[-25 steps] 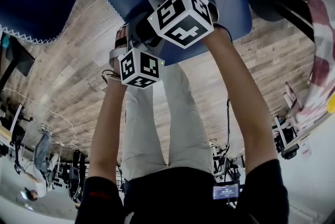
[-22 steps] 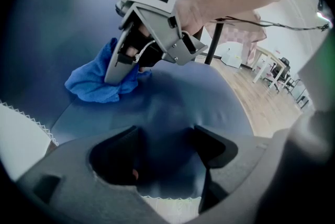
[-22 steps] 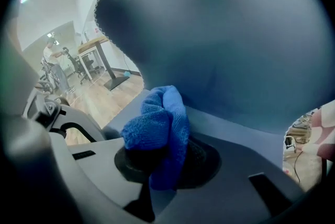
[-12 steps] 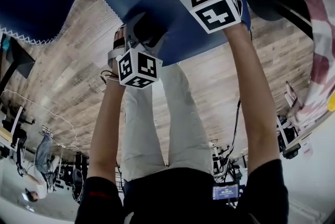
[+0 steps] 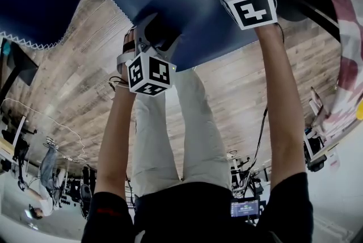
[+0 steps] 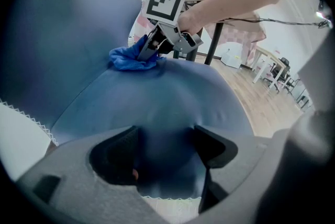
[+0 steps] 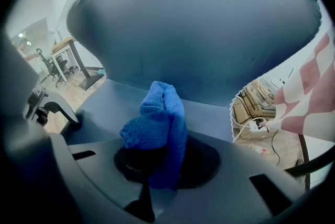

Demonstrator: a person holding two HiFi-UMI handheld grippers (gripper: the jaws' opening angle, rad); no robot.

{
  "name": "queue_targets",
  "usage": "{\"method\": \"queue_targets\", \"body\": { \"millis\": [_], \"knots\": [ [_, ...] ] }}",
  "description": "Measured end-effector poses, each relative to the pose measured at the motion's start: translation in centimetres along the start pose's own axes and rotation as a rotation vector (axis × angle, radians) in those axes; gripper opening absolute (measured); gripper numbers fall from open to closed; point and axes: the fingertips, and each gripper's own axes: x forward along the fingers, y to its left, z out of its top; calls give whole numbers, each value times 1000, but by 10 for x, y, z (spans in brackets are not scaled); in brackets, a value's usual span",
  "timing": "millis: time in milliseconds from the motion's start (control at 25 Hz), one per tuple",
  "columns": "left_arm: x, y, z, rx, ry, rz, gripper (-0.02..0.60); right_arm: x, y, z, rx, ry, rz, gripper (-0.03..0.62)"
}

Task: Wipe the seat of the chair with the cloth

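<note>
Left gripper view: the left gripper (image 6: 165,152) had its jaws spread, the front edge of the seat (image 6: 167,97) between them. Farther back, the right gripper (image 6: 150,49) pressed the blue cloth (image 6: 131,59) onto the seat.

Right gripper view: its jaws pinched the bunched cloth, close to the backrest (image 7: 199,24).

Head view: both arms reached out over the seat, the cloth at its far right.

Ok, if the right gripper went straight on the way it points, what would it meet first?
Probably the backrest, rising past the seat; the blue cloth in the right gripper would touch first. Depth is unclear.
</note>
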Motion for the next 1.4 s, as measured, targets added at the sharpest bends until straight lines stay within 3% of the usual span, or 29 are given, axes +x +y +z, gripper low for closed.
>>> {"method": "queue_targets", "body": {
  "millis": [840,1200,1400],
  "knots": [
    [0,0,0,0,1,3,336,-31,-81,-54,81,79,-243,60],
    [0,-1,0,-1,0,5,336,-31,-79,-54,89,80,-257,58],
    [1,-1,1,0,-1,8,336,-28,-66,-48,87,65,-216,60]
  ]
}}
